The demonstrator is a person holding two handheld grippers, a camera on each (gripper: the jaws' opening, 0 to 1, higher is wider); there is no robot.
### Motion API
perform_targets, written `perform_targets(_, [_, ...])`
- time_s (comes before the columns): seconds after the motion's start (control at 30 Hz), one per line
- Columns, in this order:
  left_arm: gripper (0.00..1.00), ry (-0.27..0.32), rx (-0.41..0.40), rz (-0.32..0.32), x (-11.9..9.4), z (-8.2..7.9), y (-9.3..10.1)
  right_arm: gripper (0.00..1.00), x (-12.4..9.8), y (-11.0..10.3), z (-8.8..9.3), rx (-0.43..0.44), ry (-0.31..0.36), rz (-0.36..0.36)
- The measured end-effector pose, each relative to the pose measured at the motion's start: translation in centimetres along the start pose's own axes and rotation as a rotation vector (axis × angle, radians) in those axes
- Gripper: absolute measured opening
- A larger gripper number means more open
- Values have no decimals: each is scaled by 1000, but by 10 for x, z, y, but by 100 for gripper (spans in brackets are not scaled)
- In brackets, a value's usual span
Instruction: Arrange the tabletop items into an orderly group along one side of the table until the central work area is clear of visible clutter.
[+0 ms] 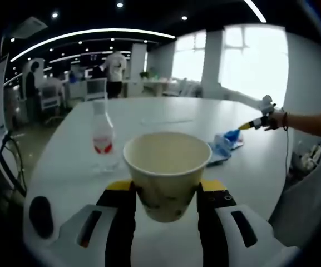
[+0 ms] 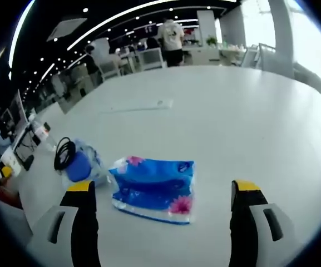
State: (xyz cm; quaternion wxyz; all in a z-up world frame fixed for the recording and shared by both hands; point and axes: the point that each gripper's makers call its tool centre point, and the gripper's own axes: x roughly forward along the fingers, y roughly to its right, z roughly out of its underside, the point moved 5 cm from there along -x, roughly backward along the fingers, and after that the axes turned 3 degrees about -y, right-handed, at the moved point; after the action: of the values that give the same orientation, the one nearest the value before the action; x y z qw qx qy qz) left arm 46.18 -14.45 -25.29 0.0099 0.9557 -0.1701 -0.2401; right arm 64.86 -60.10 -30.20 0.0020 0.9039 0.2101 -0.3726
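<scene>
My left gripper (image 1: 166, 192) is shut on a cream paper cup (image 1: 167, 167), held upright between its yellow-tipped jaws over the near part of the white table (image 1: 166, 111). A clear water bottle (image 1: 103, 139) with a red label stands just beyond, to the left. Farther right lies a blue tissue pack (image 1: 226, 146), with the right gripper (image 1: 252, 123) reaching towards it from a person's hand. In the right gripper view the blue tissue pack (image 2: 154, 186) lies flat between the wide-apart jaws of my open right gripper (image 2: 163, 189), touching neither.
A blue pouch with a black cord (image 2: 75, 162) sits left of the pack. A thin flat strip (image 2: 141, 105) lies farther out on the table (image 2: 249, 122). A black oval object (image 1: 40, 216) rests near the table's left edge. Chairs, desks and people stand beyond.
</scene>
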Motion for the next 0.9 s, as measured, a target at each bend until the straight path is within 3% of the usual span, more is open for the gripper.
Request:
perform_targets(0.57, [40,23,-41,-76,-1,-5,-19,99,-15,-50,8,-58,53,-111])
perform_targets(0.83, [40,42,-59,-117,3,-5,-39,99,-20,-69,13,-71,67,-159])
perform_targets(0.9, [40,70,-56,-110,7,-9,-45,99,-21,-73,15,-77,67,-169])
